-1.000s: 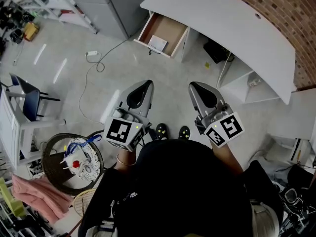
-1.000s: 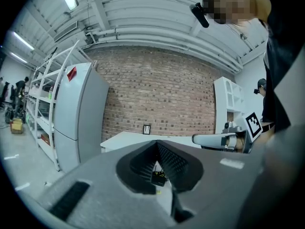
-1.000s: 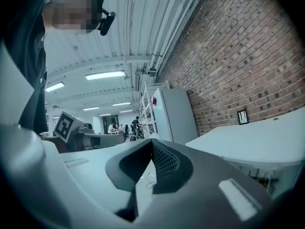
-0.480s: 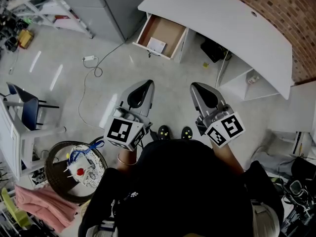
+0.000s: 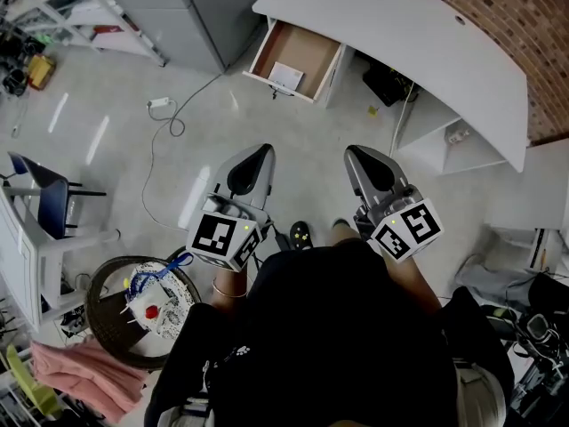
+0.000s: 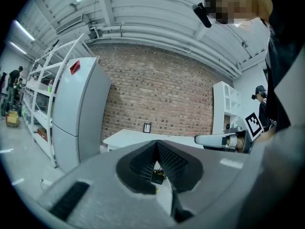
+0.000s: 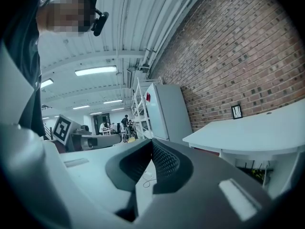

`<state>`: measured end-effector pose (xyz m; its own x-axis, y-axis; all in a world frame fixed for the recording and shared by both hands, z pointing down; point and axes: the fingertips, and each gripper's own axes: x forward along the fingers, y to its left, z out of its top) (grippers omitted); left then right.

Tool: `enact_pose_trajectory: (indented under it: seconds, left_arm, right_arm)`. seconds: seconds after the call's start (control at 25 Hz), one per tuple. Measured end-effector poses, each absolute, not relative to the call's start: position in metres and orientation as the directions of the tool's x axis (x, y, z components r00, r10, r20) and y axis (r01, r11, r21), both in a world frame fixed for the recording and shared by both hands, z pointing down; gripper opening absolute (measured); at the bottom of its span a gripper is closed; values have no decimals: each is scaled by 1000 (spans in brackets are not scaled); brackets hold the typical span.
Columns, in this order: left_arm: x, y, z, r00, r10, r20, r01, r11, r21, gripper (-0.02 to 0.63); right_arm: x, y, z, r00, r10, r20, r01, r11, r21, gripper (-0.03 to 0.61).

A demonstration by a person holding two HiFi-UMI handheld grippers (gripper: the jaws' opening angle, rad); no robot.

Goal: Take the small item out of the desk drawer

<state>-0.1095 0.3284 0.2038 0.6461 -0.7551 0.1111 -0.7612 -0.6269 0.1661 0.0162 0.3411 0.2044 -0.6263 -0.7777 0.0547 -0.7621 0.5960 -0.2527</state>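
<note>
The white desk point(image 5: 418, 34) stands ahead by the brick wall. Its wooden drawer point(image 5: 311, 50) is pulled open at the desk's left end, and a small white flat item point(image 5: 285, 76) lies at its front. My left gripper point(image 5: 263, 153) and right gripper point(image 5: 354, 155) are held side by side over the floor, well short of the drawer, pointing toward the desk. Both are shut with nothing between their jaws. In the left gripper view the closed tips point(image 6: 156, 145) line up below the desk top point(image 6: 133, 138). The right gripper view shows closed tips point(image 7: 152, 142) and the desk point(image 7: 257, 128) at right.
A grey cabinet point(image 5: 182, 7) stands left of the drawer. A white cable with a plug point(image 5: 164, 104) trails across the floor. A chair point(image 5: 44, 181) and a round basket point(image 5: 133, 301) are at my left. White shelving point(image 5: 444, 145) and a dark box point(image 5: 387, 87) sit under the desk.
I have stepped a little toward the desk; my shoes have shifted under me. Both grippers travelled with me, still shut and side by side.
</note>
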Motion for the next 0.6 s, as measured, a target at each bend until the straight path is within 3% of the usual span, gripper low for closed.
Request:
enact_pose_trajectory:
  seconds: [0.6]
  left_arm:
    - [-140,313,210,580,-807,114,-811,-558,174,0]
  right_arm:
    - [3,308,207,-657,-752,56,-738,627,-250,9]
